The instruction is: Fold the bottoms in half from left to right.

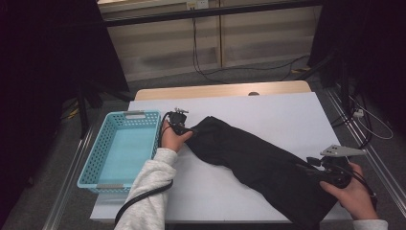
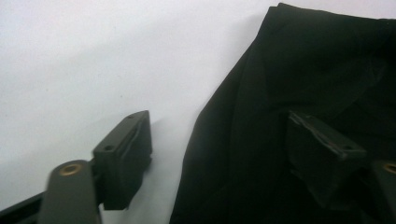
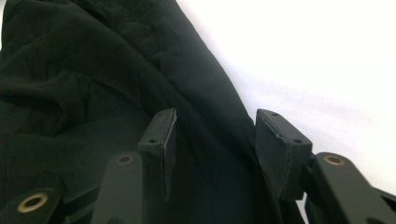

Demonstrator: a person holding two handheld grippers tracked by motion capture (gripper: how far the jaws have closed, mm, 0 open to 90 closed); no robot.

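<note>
A long black garment [image 1: 258,158] lies slantwise across the white table [image 1: 277,110], from the middle left down to the front right corner. My left gripper [image 1: 189,132] is at the garment's upper left end. In the left gripper view the left gripper [image 2: 219,149] stands open: one jaw rests over the bare table, the other over the garment [image 2: 303,70], with the cloth's edge between them. My right gripper [image 1: 311,167] is at the garment's lower right end. There the right gripper [image 3: 215,144] is open, its jaws straddling the folded edge of the garment [image 3: 70,70] without pressing it.
A light blue perforated basket [image 1: 129,115] stands empty at the table's left edge, just left of my left hand. Bare white tabletop lies behind and in front of the garment. Cables run across the floor beyond the table's wooden far edge [image 1: 220,90].
</note>
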